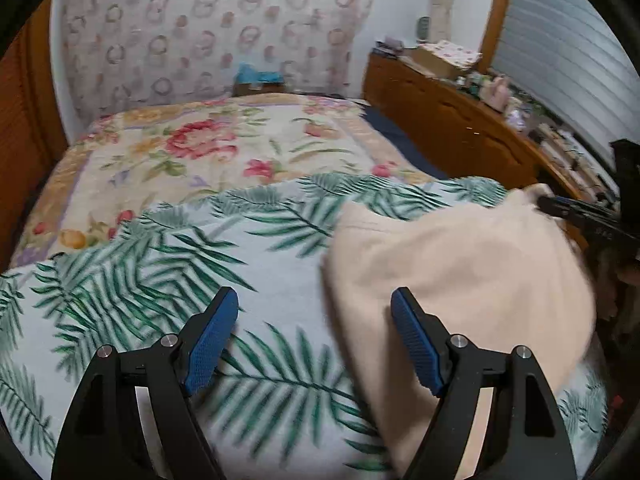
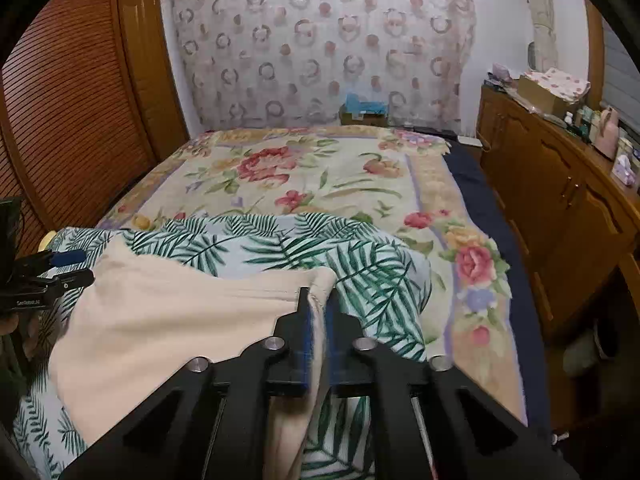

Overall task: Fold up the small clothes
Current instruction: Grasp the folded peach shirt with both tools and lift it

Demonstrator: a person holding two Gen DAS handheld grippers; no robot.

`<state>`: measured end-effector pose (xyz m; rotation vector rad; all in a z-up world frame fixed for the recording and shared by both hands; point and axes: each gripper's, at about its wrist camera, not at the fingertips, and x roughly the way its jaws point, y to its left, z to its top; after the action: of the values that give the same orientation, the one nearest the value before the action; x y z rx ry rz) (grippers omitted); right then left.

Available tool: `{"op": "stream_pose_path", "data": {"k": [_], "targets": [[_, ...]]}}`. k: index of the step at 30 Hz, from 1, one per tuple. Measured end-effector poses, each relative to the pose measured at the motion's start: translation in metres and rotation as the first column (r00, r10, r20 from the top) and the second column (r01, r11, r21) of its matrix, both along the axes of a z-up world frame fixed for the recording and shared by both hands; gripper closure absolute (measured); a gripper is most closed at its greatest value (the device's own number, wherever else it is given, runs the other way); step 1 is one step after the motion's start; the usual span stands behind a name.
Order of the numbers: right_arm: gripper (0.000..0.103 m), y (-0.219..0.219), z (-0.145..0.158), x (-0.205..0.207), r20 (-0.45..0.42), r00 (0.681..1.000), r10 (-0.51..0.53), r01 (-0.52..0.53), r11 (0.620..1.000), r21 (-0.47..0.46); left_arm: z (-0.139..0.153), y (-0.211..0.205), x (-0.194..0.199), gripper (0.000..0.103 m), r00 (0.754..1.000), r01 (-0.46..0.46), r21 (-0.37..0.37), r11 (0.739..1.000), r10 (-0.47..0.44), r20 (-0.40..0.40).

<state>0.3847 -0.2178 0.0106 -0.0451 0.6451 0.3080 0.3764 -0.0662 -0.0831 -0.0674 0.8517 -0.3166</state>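
Note:
A pale peach garment lies spread on a palm-leaf sheet on the bed. My left gripper hovers open at the garment's left edge: one blue pad is over the sheet, the other over the cloth, and nothing is pinched. At the garment's far right corner, my right gripper has its two pads closed on a raised fold of the peach cloth. That gripper also shows from the side in the left wrist view. The left gripper appears open at the garment's left side in the right wrist view.
A floral blanket covers the far half of the bed. A wooden dresser with bottles and boxes runs along the right. A slatted wooden door stands on the left and a patterned curtain hangs behind.

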Motion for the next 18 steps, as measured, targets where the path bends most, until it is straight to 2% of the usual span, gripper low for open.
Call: {"op": "stream_pose_path", "data": {"k": [2,4,7,13,17,18], "targets": [[0.038,-0.002,0.0,-0.002,-0.02,0.999,0.037,-0.036,0.999,0.03,-0.002,-0.004,0.001,0.025,1.0,0.013,-0.006,1.0,-0.013,-0.019],[0.036,-0.005,0.002,-0.001,-0.028,0.999,0.035,-0.034,0.999,0.031,-0.005,-0.006,0.004,0.041,0.999,0.011,-0.002,1.0,-0.011,-0.036],[0.035,-0.008,-0.005,0.002,-0.077,0.997,0.026,-0.026,1.0,0.006,-0.006,-0.008,0.005,0.048,0.999,0.019,-0.011,1.0,-0.019,-0.047],[0.035,-0.009,-0.013,0.018,-0.171,0.984,0.041,-0.032,0.998,0.051,-0.005,-0.016,0.004,0.061,0.997,0.046,-0.03,0.999,-0.047,-0.06],[0.035,-0.004,-0.008,0.019,-0.158,0.986,0.054,-0.045,0.997,0.056,-0.006,-0.023,0.002,0.071,0.996,0.067,-0.041,0.997,-0.069,-0.064],[0.035,-0.003,-0.008,0.017,-0.155,0.986,0.06,-0.052,0.997,0.056,-0.007,-0.025,0.002,0.079,0.995,0.075,-0.05,0.996,-0.078,-0.064]]}}
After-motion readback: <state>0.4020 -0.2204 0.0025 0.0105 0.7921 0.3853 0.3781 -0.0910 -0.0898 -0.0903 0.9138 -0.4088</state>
